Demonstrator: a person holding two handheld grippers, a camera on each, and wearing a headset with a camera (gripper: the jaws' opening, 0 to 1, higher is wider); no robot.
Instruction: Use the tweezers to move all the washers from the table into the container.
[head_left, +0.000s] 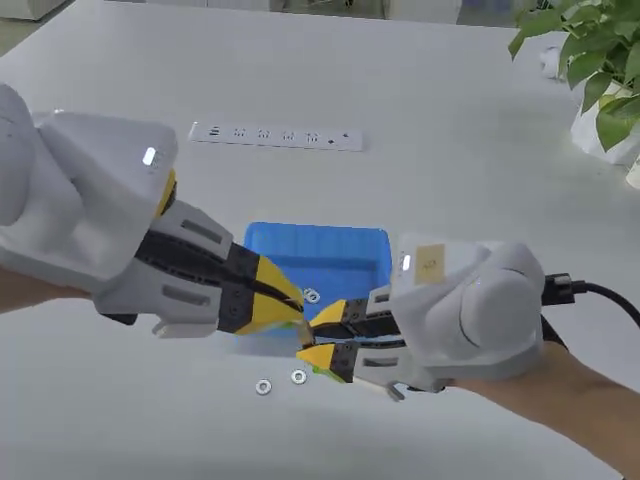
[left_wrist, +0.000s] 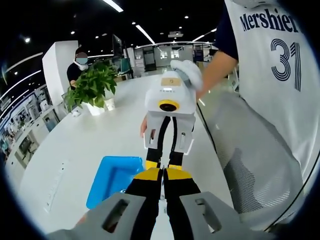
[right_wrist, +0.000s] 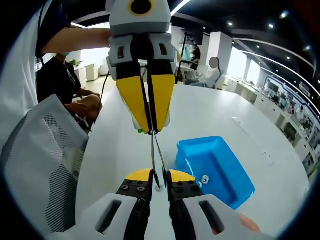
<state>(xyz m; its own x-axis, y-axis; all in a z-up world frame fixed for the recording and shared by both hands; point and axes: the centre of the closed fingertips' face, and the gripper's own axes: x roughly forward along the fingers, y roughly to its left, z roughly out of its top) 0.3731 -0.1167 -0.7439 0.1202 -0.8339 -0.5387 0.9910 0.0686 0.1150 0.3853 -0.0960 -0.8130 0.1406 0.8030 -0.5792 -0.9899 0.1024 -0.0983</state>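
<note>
Fingers (right_wrist: 132, 97) of the left gripper (right_wrist: 150, 131): yellow-tipped, closed on the upper end of the tweezers (right_wrist: 151, 150).

Fingers (right_wrist: 139, 175) of the right gripper (right_wrist: 160, 176): set close on the tweezers' two lower legs, one leg against each pad.

Washer (head_left: 263, 387) and second washer (head_left: 298, 377): flat on the surface (head_left: 450, 170), just in front of the fingertips, side by side and not touching.

Third washer (head_left: 312, 296): inside the container (head_left: 300, 245), just beyond the fingertips.

Container: blue open tray directly behind the fingers, its near edge hidden by both grippers.

Power strip (head_left: 275, 135): white, well beyond the container.

Plant (head_left: 590, 50): far right, well apart from the fingers.

Cable (head_left: 600, 292): black, leaving the rear of the right gripper.

Mesh chair (right_wrist: 45, 150): off the surface's edge, behind the left gripper.

Pose: the grippers meet tip to tip, head-on. The left one angles down from the left. The right one lies low from the right, with a forearm (head_left: 570, 395) behind it.

Writing: jersey (left_wrist: 270, 90) with the number "31" and a word reading roughly "Mershier".
</note>
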